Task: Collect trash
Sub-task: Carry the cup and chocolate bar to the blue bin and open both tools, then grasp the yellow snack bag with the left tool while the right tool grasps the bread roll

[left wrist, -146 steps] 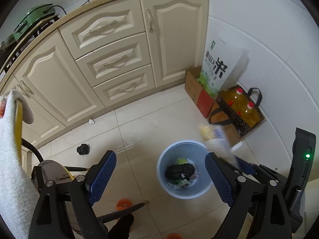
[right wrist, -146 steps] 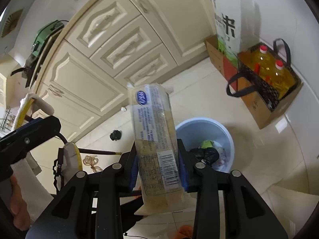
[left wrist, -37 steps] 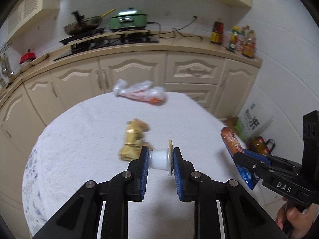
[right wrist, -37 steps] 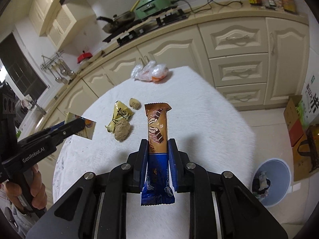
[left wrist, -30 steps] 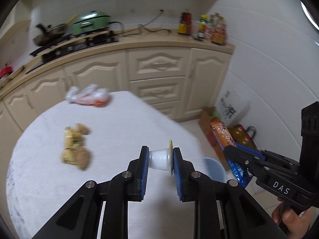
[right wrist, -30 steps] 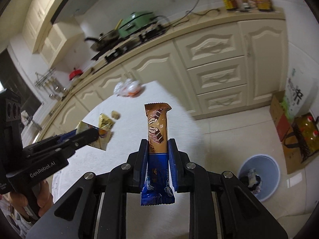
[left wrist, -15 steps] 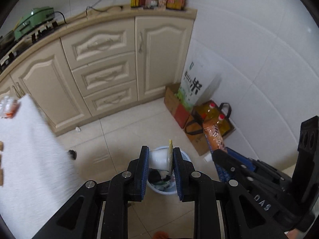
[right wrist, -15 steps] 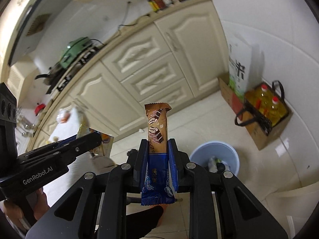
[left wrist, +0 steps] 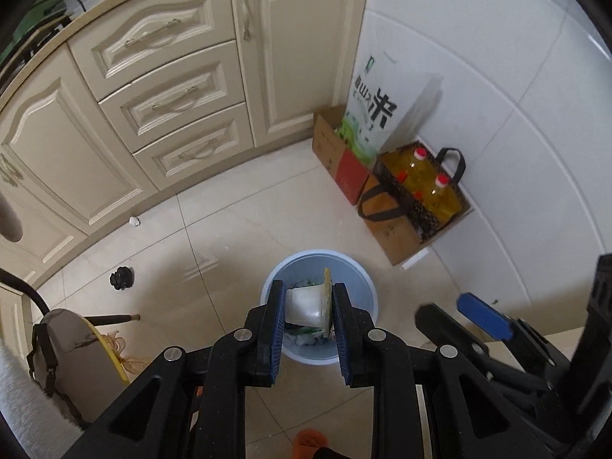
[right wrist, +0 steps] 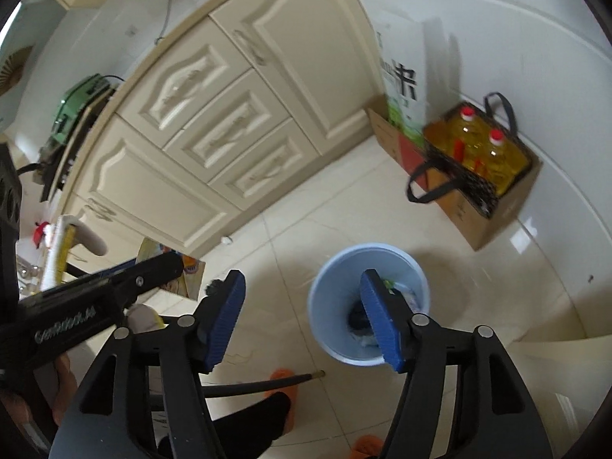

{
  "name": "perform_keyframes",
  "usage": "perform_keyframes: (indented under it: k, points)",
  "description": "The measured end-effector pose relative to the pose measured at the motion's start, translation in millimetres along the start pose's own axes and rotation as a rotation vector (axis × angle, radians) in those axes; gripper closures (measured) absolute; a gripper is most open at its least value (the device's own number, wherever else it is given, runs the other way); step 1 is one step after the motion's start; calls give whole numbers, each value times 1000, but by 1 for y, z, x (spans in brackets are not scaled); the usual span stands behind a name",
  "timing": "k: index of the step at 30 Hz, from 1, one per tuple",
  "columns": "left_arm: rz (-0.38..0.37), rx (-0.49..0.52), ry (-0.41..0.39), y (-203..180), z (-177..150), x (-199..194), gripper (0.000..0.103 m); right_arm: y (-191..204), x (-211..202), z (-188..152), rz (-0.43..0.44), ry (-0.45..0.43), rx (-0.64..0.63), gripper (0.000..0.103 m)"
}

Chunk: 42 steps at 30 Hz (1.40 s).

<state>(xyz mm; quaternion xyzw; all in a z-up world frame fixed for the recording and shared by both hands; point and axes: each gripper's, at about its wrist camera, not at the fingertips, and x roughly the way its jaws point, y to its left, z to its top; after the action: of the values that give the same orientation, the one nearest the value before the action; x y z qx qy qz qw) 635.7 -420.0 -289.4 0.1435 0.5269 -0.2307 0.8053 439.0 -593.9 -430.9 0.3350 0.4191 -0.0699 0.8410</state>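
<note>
A: Cup (left wrist: 306, 303), small and white, with a peeled-back lid, is pinched between the 2 blue pads of the left gripper (left wrist: 308, 302). It hangs right over the blue trash bin (left wrist: 359, 279) on the floor.

B: And the right gripper (right wrist: 304, 308)?

A: Its jaws are opening, and nothing is between them. It sits above the same bin (right wrist: 325, 294), which already has some trash in it, maybe a dark wrapper, but that part is too blurry to be sure.

B: What is near the bin?

A: A cardboard box (left wrist: 394, 235) with 2 yellow oil bottles (left wrist: 428, 187) stands by the white wall. A big rice bag (left wrist: 378, 114) leans just behind it. Cream cupboards (left wrist: 160, 88) run along the back. A tiny white scrap (left wrist: 134, 222) lies on the floor tiles close to them.
</note>
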Motion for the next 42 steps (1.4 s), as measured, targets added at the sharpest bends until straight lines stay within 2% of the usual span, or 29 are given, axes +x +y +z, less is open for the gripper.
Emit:
perform_keyframes:
  k: [2, 4, 5, 6, 7, 8, 15, 20, 23, 26, 28, 32, 36, 40, 42]
  points:
    - [-6, 5, 9, -2, 6, 11, 83, -6, 0, -3, -6, 4, 8, 37]
    - [-4, 11, -3, -1, 11, 17, 78, -11, -2, -5, -9, 3, 16, 37]
    - [-2, 13, -11, -3, 10, 16, 64, -13, -3, -5, -12, 4, 20, 37]
    - [6, 10, -19, -4, 9, 13, 43, -15, -5, -6, -13, 3, 22, 36]
    - [19, 2, -34, -4, 10, 10, 35, -15, -6, -6, -12, 2, 24, 33]
    - [29, -2, -53, -3, 3, 4, 31, -15, -9, -6, -12, -1, 25, 32]
    - [38, -12, -109, -5, -30, -48, 31, -2, -34, -12, -1, -25, 9, 31]
    - [27, -27, -146, 6, -61, -105, 28, 29, -68, -16, 22, -67, -40, 29]
    - [29, -32, -193, 22, -86, -154, 27, 51, -91, -20, 38, -98, -78, 26]
    - [45, -50, -255, 43, -114, -200, 23, 76, -112, -24, 50, -129, -112, 22]
    - [61, -53, -299, 58, -136, -230, 20, 92, -125, -28, 56, -149, -139, 7]
    - [127, -87, -377, 94, -179, -278, 17, 129, -143, -36, 75, -180, -193, 6]
    - [201, -122, -414, 135, -222, -308, 13, 173, -149, -45, 97, -185, -255, 3]
    - [261, -202, -404, 182, -256, -320, 13, 214, -145, -54, 118, -168, -327, 2]
    - [273, -278, -381, 216, -271, -324, 13, 237, -141, -59, 131, -155, -366, 2]
